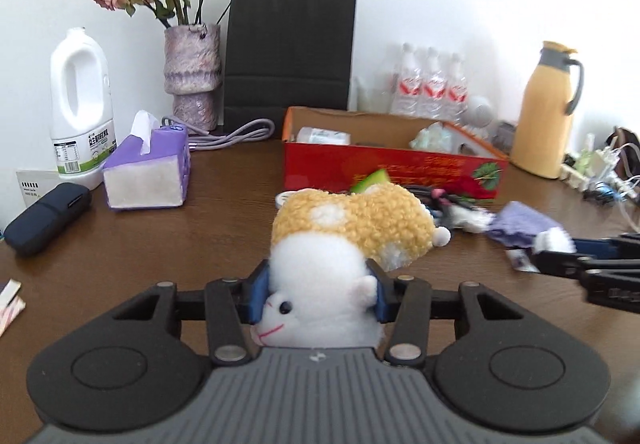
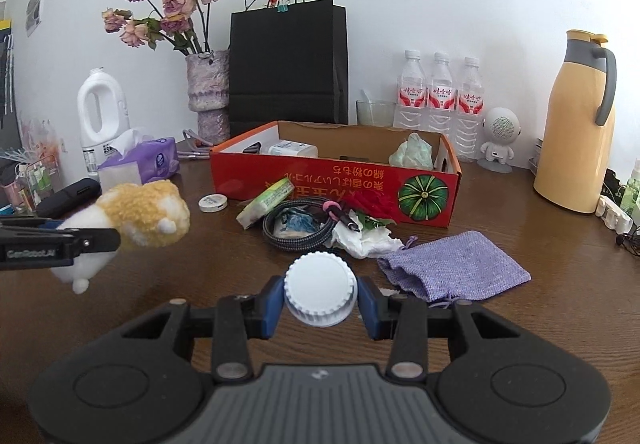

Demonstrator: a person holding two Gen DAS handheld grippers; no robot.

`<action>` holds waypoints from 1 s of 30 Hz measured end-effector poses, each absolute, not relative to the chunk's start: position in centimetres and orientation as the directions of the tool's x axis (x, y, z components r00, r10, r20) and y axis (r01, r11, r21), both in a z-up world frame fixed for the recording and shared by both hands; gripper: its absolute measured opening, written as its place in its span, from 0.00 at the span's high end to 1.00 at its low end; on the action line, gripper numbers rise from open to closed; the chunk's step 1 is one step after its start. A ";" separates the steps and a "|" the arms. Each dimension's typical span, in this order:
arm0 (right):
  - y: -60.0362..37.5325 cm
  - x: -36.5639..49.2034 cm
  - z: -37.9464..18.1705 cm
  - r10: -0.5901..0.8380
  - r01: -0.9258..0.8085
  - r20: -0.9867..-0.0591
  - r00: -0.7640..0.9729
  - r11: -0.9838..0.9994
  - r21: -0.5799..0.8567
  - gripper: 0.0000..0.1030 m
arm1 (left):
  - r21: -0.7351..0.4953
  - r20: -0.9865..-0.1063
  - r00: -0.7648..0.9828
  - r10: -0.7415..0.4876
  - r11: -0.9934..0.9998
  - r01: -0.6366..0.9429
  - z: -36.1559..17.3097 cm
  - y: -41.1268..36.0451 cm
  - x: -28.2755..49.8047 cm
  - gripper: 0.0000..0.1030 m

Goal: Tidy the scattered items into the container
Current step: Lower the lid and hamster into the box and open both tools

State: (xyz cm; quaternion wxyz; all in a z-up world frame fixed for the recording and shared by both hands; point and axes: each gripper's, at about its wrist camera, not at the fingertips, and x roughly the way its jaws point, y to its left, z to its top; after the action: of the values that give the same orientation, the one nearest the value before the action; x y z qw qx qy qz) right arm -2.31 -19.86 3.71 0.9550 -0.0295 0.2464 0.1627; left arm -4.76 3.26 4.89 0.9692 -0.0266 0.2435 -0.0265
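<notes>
My left gripper [image 1: 316, 294] is shut on a white and yellow plush hamster [image 1: 344, 228] and holds it above the table; it also shows at the left of the right wrist view [image 2: 136, 220]. My right gripper [image 2: 320, 302] is shut on a white ribbed cap [image 2: 320, 286], held above the table. The red cardboard box [image 2: 320, 180] stands behind, open on top, with a white bottle [image 2: 294, 149] and a crumpled green wad [image 2: 412, 154] inside. In front of it lie a coiled cable [image 2: 304, 230], a green packet [image 2: 266, 200], crumpled tissue [image 2: 366, 240], a small round tin [image 2: 213, 202] and a purple cloth pouch [image 2: 456, 264].
A black paper bag [image 2: 286, 64], a vase of dried roses [image 2: 208, 84], three water bottles [image 2: 440, 96], a yellow thermos [image 2: 576, 124], a white jug [image 1: 80, 104], a purple tissue pack [image 1: 148, 168] and a dark case [image 1: 44, 216] ring the brown table [image 2: 520, 324].
</notes>
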 end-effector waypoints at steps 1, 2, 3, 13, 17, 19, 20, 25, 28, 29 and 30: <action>-19.9 -2.9 3.7 0.302 -0.328 -0.478 0.825 0.944 0.029 0.62 | -0.067 -0.467 0.881 -0.081 0.996 0.055 5.2 2.7 -5.6 0.53; -20.1 -3.6 3.8 0.308 -0.332 -0.477 0.823 0.943 0.036 0.62 | -0.064 -0.462 0.881 -0.096 0.995 0.074 5.5 2.1 -6.4 0.53; -20.2 -4.2 3.8 0.312 -0.334 -0.477 0.822 0.942 0.041 0.62 | -0.056 -0.453 0.885 -0.107 0.994 0.091 5.8 1.5 -7.0 0.53; -22.9 -0.3 9.9 0.300 -0.306 -0.385 0.873 0.951 0.047 0.62 | 0.016 -0.346 0.928 -0.135 0.989 0.150 10.9 -1.1 2.6 0.52; -23.1 5.8 13.9 0.274 -0.307 -0.349 0.896 0.951 -0.043 0.62 | 0.035 -0.433 0.895 -0.110 0.990 0.139 12.4 -0.2 11.7 0.52; -23.3 9.3 15.3 0.279 -0.318 -0.351 0.894 0.946 -0.059 0.62 | 0.033 -0.510 0.855 -0.098 0.991 0.133 12.2 0.8 15.7 0.52; -23.3 11.3 15.8 0.286 -0.331 -0.370 0.884 0.942 -0.062 0.62 | 0.037 -0.550 0.831 -0.083 0.992 0.123 11.9 1.3 17.5 0.52; -21.8 21.3 15.5 0.276 -0.360 -0.522 0.807 0.930 -0.066 0.62 | 0.053 -0.686 0.723 -0.079 0.986 0.158 10.1 2.1 24.4 0.52; -20.8 27.4 13.0 0.275 -0.361 -0.670 0.689 0.933 0.012 0.62 | 0.047 -0.753 0.654 -0.070 0.986 0.159 8.3 1.2 27.9 0.52; -20.6 29.2 11.8 0.275 -0.350 -0.711 0.648 0.936 0.043 0.62 | 0.069 -0.761 0.646 -0.055 0.984 0.164 7.8 0.7 28.8 0.54; -20.5 30.8 10.7 0.267 -0.334 -0.742 0.615 0.941 0.062 0.62 | 0.090 -0.765 0.643 -0.041 0.982 0.169 7.4 0.3 29.5 0.58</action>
State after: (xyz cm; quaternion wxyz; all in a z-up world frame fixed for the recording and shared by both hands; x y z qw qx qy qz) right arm 30.77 -20.47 10.74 0.8976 -0.0410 0.4056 0.1674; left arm 29.52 0.25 7.44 0.9032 0.0765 0.4184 -0.0582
